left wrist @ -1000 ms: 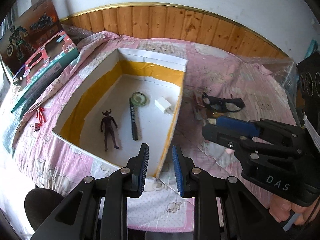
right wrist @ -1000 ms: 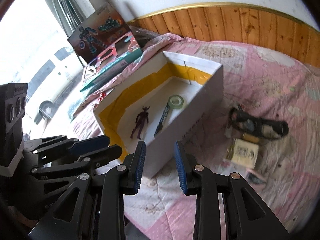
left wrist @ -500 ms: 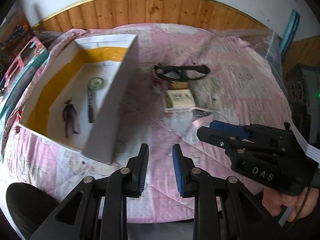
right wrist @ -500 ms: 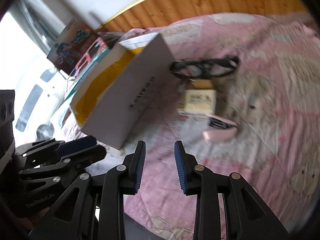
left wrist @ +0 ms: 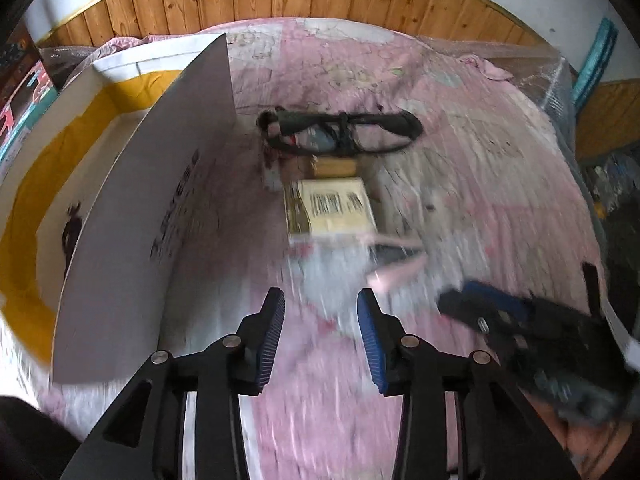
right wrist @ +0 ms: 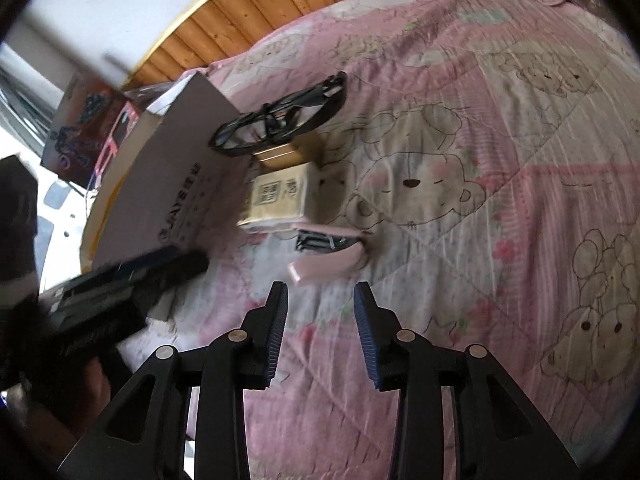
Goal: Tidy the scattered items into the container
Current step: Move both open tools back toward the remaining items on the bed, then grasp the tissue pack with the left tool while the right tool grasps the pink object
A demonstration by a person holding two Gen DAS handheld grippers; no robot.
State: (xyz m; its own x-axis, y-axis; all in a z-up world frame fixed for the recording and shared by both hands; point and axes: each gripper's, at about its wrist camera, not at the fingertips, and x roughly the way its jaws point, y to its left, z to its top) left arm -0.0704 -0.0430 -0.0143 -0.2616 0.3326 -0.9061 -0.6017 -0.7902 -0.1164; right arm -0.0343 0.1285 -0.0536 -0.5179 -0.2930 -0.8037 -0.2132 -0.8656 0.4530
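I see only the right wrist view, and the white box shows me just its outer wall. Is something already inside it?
Observer: Yes. In the left wrist view a dark toy figure lies on the floor of the white box, partly hidden behind its near wall.
Operator: The other tool is only a blur for me. Is it open or shut?
Observer: The left gripper is open, with nothing between its fingers.
Operator: On the small carton I see only square prints. Is there a barcode?
Observer: Yes, its upper face carries a barcode, though it is blurred in the left wrist view.
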